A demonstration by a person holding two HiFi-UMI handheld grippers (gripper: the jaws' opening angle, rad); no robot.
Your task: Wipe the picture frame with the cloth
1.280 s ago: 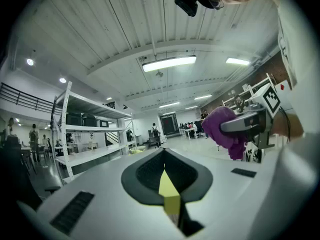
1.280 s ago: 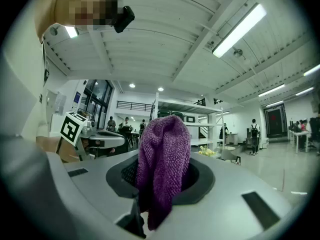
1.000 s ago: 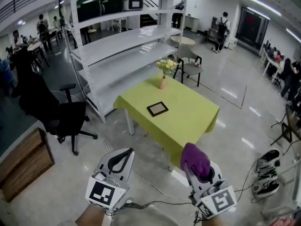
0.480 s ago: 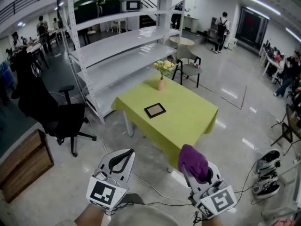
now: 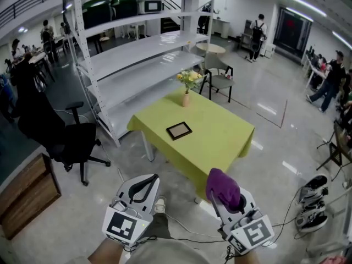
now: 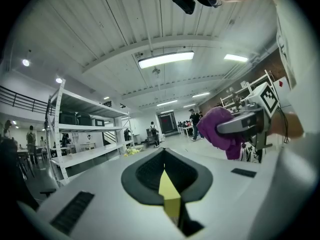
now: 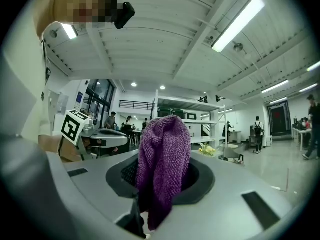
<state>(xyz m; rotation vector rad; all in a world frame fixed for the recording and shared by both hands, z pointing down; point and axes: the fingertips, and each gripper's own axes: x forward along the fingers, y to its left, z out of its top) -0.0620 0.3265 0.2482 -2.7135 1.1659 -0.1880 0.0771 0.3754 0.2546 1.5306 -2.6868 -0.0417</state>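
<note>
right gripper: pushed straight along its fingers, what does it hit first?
Likely nothing near. The right gripper, shut on the purple cloth, seems to aim over the green table toward the white shelving rack; depth is unclear.

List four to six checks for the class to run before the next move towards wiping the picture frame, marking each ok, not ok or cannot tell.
1. Cloth gripped: the right gripper is shut on it. Ok.
2. Left gripper free: jaws together, nothing between them. Ok.
3. Frame ready: lies flat on the table, nothing on it. Ok.
4. Frame within reach: both grippers are short of the table, with floor between. Not ok.
5. Vase of flowers apart from the frame: stands at the far corner. Ok.
</note>
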